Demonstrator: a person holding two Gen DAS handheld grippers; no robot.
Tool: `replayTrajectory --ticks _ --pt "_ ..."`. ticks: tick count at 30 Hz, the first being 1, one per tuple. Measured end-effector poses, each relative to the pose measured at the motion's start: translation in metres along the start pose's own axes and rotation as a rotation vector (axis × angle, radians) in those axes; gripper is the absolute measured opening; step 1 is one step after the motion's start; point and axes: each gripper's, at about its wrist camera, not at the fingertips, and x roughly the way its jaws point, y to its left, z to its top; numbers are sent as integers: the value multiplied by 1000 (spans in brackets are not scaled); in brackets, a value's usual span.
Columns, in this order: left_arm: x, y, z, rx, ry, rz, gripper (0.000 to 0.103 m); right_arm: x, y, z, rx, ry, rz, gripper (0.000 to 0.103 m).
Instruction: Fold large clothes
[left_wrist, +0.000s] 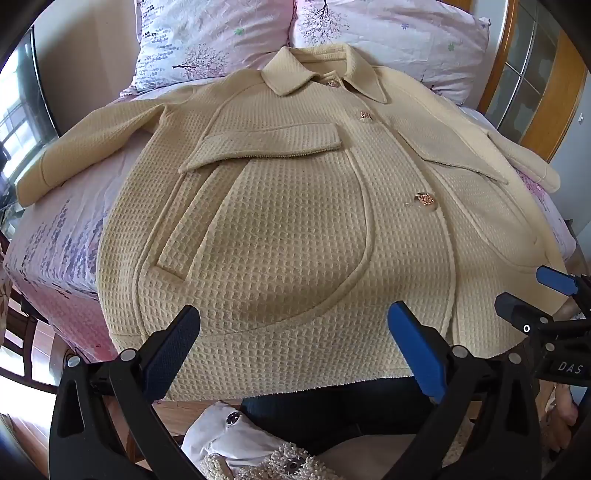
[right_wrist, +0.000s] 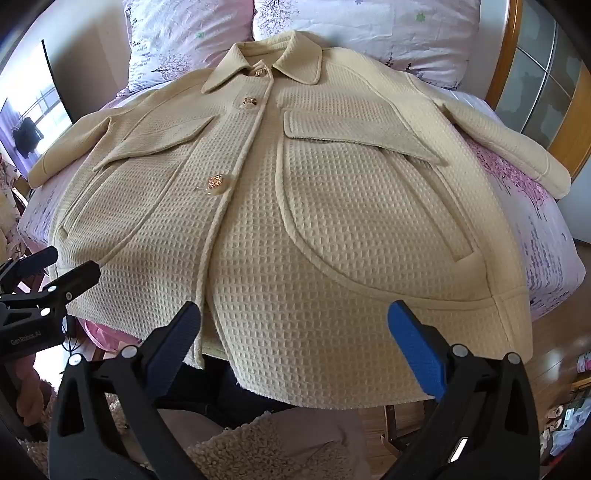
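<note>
A cream waffle-knit jacket (left_wrist: 280, 229) lies flat and buttoned on the bed, collar at the far end, sleeves spread to both sides, hem hanging over the near edge. It also fills the right wrist view (right_wrist: 332, 236). My left gripper (left_wrist: 293, 336) is open and empty, hovering just above the hem on the jacket's left half. My right gripper (right_wrist: 293, 336) is open and empty above the hem on the right half. The right gripper shows at the right edge of the left wrist view (left_wrist: 532, 291); the left gripper shows at the left edge of the right wrist view (right_wrist: 51, 273).
The bed sheet (left_wrist: 59, 258) is pink and floral. Two floral pillows (left_wrist: 207, 33) lie behind the collar. A wooden headboard frame (left_wrist: 554, 88) stands at the far right. Below the hem are the person's legs and a fleecy garment (right_wrist: 258, 443).
</note>
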Motion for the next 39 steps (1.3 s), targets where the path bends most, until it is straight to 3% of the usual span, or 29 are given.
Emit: replayTrajectory --ticks 39 --pt "0 0 0 -2 0 -5 102 0 -3 2 13 0 5 101"
